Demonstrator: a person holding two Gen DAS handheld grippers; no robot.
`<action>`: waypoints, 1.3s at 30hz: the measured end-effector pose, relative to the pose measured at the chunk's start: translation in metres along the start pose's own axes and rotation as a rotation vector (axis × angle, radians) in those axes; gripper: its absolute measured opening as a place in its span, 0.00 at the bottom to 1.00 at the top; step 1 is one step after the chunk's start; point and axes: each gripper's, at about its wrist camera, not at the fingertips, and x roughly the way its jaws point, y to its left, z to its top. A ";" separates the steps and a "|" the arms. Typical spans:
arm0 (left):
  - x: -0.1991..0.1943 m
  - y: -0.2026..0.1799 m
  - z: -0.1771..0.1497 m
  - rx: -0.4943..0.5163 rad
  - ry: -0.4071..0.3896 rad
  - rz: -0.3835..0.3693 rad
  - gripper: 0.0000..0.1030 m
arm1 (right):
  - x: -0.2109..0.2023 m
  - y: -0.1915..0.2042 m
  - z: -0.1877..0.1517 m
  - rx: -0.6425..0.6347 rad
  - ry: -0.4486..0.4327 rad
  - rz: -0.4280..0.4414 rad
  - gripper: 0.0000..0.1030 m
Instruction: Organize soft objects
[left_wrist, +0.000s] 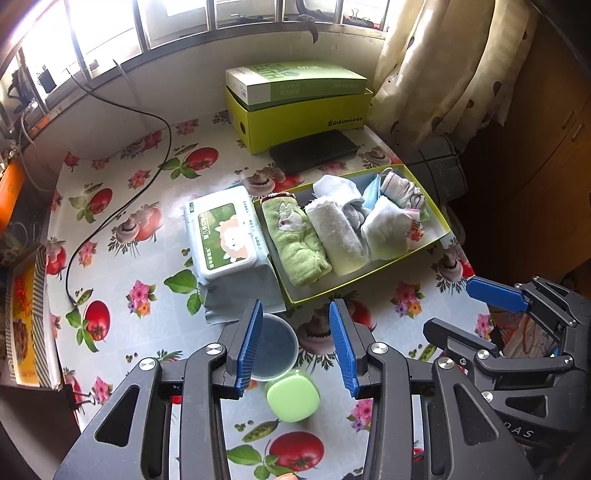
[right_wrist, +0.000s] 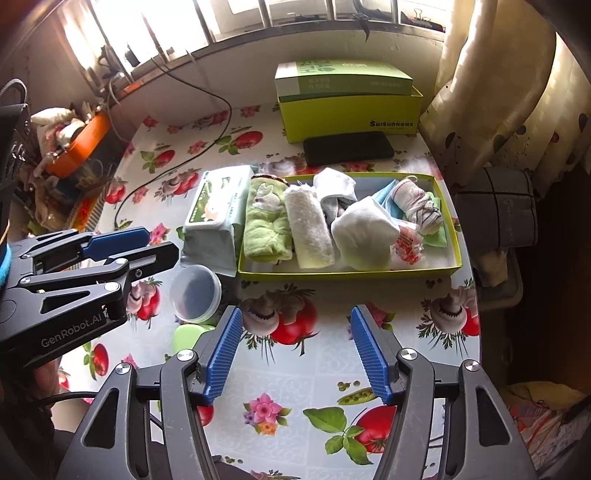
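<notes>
While both the left gripper (left_wrist: 295, 347) and right gripper (right_wrist: 297, 356) hover spread wide and empty above the table's (right_wrist: 295, 376) near edge, the green towel (right_wrist: 266, 225) and white towel (right_wrist: 309, 230) lie beyond them in the shallow tray (right_wrist: 347, 272) toward its right edge.

Bare tablecloth (right_wrist: 314, 373) before the tray (right_wrist: 347, 274); wipes pack (right_wrist: 214, 218), cup (right_wrist: 195, 293) leftward.

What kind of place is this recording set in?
Probably a home, at a table under a window: flowered tablecloth, barred window, spotted curtain, and a tray of folded towels.
</notes>
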 end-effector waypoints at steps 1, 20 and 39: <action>-0.001 0.000 0.000 -0.001 -0.002 0.002 0.38 | 0.000 0.000 0.000 0.000 0.001 0.000 0.60; 0.013 0.001 0.001 -0.012 0.033 -0.001 0.38 | 0.012 0.001 0.001 -0.009 0.031 0.013 0.61; 0.021 0.002 0.002 -0.013 0.049 -0.002 0.38 | 0.019 0.000 0.004 -0.009 0.043 0.020 0.61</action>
